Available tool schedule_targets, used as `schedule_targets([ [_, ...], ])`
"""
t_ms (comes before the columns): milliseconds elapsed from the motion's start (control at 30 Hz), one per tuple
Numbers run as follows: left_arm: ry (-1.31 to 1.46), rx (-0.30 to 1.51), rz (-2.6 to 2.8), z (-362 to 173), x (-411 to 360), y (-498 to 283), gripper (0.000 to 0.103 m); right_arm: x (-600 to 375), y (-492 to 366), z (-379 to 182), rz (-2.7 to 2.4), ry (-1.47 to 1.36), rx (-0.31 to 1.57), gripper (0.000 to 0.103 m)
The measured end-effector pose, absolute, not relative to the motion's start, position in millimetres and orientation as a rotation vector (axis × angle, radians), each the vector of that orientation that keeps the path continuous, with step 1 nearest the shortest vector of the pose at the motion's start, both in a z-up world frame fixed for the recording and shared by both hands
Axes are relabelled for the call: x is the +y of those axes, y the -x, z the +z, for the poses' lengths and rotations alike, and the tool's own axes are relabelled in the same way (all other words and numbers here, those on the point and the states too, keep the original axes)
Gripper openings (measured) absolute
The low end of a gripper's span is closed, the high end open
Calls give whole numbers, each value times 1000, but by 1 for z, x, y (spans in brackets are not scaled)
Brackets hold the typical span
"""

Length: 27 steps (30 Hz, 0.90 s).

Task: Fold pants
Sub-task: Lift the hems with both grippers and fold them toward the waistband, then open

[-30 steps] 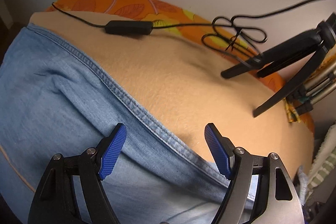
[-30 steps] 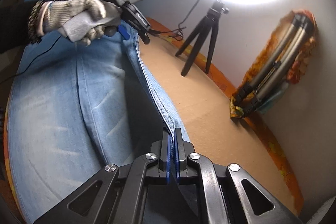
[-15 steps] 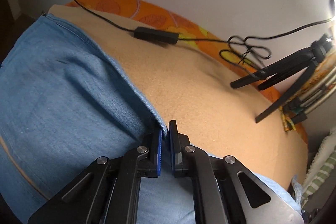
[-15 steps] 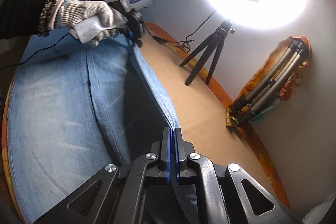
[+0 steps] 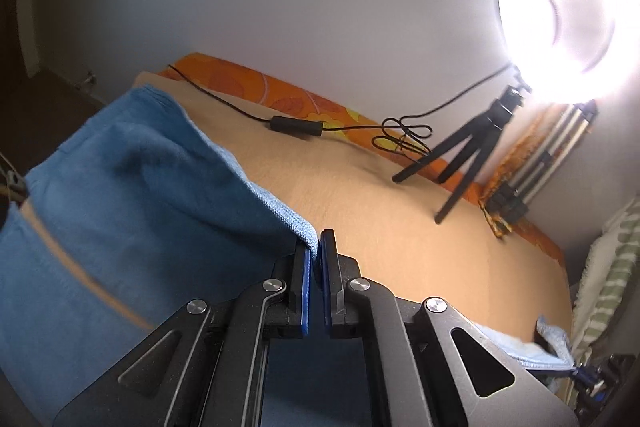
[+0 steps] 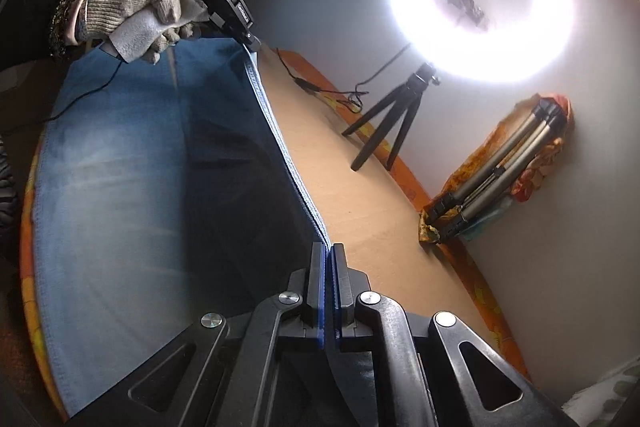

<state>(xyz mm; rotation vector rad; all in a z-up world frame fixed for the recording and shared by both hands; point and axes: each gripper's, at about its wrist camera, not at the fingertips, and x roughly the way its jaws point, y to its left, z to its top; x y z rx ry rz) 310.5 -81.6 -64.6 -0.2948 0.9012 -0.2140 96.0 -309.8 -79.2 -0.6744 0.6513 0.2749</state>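
A: Pinching the pants [image 6: 132, 187] on both ends. Left gripper [image 5: 316, 259] is clamping the denim edge, fingers [image 5: 306, 291] pressing together on the hem.

B: Right side doing the same?

A: Yes. Right gripper [image 6: 329, 267] is gripping the same edge, cloth sandwiched between its fingers [image 6: 318, 291]. The edge is hanging taut between the two grippers, lifted above the tan table [image 6: 360, 211].

B: Rest of the pants?

A: Lying flat on the table, probably one leg only lifted; blur is making that hard to confirm. Gloved hand [image 6: 132, 15] is holding the left tool.
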Motion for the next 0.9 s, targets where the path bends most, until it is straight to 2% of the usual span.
schedule_targets([
  [267, 254, 843, -243, -49, -57, -230, 3, -279, -41, -78, 335, 702, 711, 0],
  [533, 229, 905, -258, -69, -33, -169, 3, -246, 15, -101, 424, 724, 806, 0],
  [900, 229, 1007, -253, -105, -4, -130, 3, -217, 42, -142, 527, 745, 929, 0],
])
